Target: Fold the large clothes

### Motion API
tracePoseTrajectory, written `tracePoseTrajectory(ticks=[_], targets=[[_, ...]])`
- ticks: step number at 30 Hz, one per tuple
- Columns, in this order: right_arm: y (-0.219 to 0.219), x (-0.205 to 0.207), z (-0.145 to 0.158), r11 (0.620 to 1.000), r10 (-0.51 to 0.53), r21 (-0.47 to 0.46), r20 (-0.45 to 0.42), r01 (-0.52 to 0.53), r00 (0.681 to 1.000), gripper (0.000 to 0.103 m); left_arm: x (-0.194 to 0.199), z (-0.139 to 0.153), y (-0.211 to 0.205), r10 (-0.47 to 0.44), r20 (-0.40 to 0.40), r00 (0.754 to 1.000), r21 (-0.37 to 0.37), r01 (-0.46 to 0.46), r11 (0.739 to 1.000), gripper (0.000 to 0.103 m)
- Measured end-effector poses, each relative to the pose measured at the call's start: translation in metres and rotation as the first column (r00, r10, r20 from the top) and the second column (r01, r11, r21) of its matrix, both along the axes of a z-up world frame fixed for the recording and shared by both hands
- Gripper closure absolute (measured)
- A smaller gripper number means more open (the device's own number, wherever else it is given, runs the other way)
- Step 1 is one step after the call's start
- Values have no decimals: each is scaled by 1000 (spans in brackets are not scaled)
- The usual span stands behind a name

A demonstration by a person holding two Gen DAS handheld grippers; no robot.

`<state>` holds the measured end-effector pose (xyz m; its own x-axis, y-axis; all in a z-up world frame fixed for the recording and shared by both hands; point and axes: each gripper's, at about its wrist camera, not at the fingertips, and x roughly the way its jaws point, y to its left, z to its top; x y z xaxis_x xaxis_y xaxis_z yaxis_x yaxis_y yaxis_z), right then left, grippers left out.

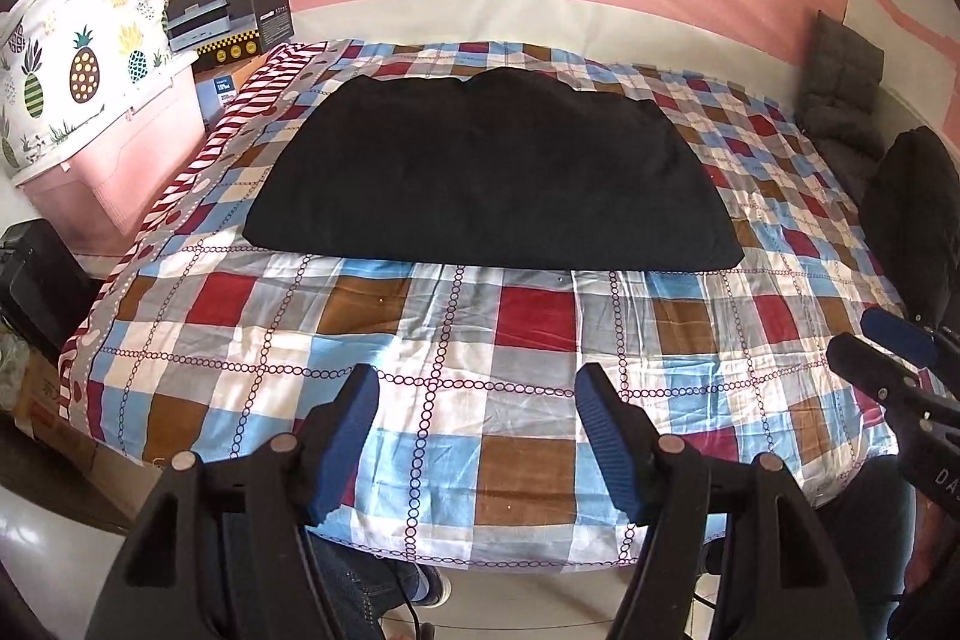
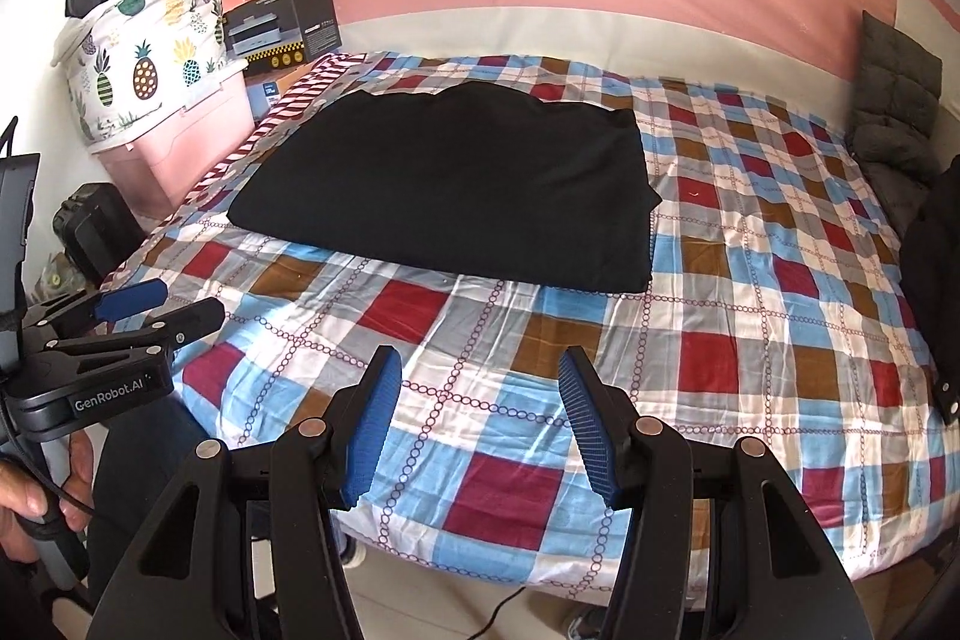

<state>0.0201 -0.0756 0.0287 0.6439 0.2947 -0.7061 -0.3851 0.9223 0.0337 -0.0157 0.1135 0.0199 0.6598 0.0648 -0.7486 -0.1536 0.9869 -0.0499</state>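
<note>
A black garment (image 1: 492,172) (image 2: 450,184) lies folded into a broad flat rectangle on the far half of a bed with a checked cover (image 1: 528,310) (image 2: 708,340). My left gripper (image 1: 478,382) hovers over the near part of the cover, jaws open with nothing between the blue pads. My right gripper (image 2: 480,361) hangs beside it, also open and empty, well short of the garment's near edge. Each gripper shows in the other's view: the right gripper (image 1: 882,340) at the right border, the left gripper (image 2: 180,301) at the left with a hand (image 2: 36,490) on its handle.
Left of the bed stand a pink storage box (image 1: 120,160), a pineapple-print bag (image 1: 78,40) and a dark carton (image 1: 234,10). A grey cushion (image 2: 894,88) leans on the wall at the back right. Dark cloth (image 1: 912,220) lies at the bed's right edge.
</note>
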Motion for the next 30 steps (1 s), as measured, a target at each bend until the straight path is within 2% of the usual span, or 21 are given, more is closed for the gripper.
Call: tracePoseTrajectory(ticks=[8,30], targets=[[4,-1,0,1000,14,-5,-4,-14,1000,48,-3,-1,-4,-5,4,1000,19,5,1000,33],[7,-3,0,1000,14,-6,-1,-14,1000,48,-9,2,-5,5,7,1000,-18,-5,1000,33]])
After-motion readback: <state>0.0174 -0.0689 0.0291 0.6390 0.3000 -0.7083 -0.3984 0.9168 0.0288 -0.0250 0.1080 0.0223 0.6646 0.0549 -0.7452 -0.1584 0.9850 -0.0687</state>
